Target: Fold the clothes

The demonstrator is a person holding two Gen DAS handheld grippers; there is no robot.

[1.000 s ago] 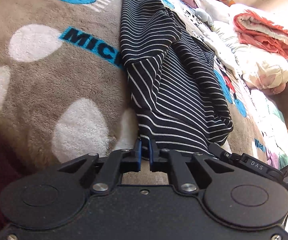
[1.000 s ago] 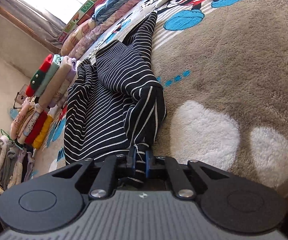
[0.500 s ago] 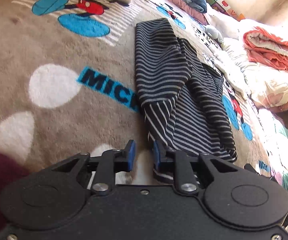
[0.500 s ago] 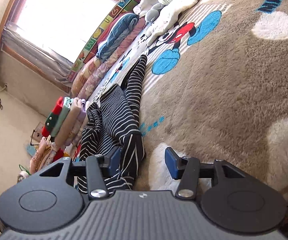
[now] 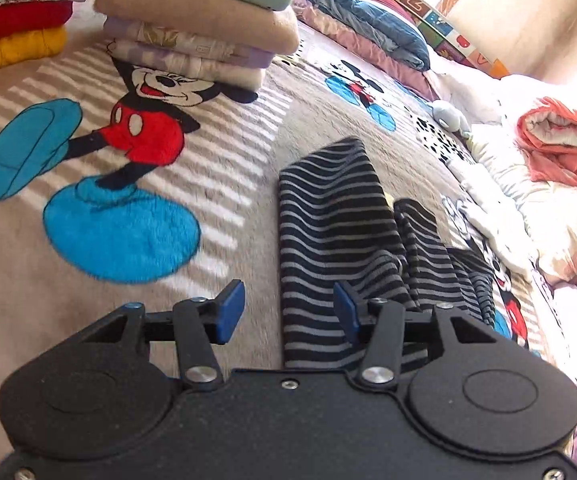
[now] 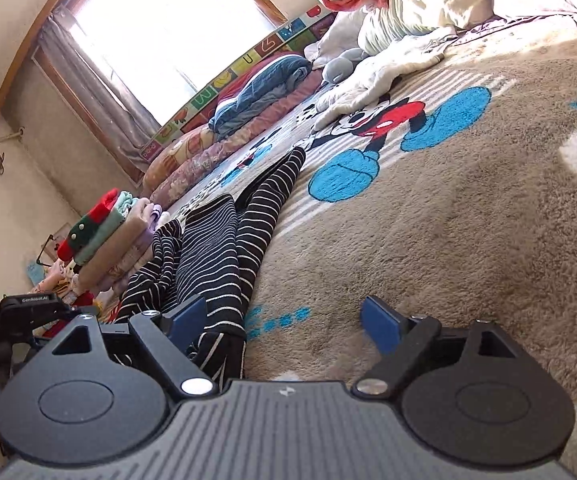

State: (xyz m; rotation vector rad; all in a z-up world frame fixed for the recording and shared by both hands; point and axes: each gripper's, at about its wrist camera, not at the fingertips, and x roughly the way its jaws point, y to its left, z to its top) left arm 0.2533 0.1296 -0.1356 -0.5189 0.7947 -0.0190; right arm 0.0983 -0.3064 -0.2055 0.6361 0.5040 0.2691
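Observation:
A black shirt with thin white stripes (image 5: 340,240) lies folded lengthwise on the Mickey Mouse blanket (image 5: 88,288). My left gripper (image 5: 286,314) is open and empty, just above the shirt's near end, with its right pad over the cloth. In the right wrist view the same shirt (image 6: 224,248) lies to the left. My right gripper (image 6: 284,320) is open and empty, with its left pad at the shirt's near edge and its right pad over bare blanket (image 6: 468,240).
Stacks of folded clothes (image 5: 196,20) stand at the far end of the blanket, also in the right wrist view (image 6: 108,236). Rolled quilts and pillows (image 5: 368,28) line the window side. A pink and white heap of bedding (image 5: 560,152) lies at the right.
Both grippers were shut on the shirt's near end one second ago. They have opened, let go of it, and lifted and tilted up, so more of the room shows.

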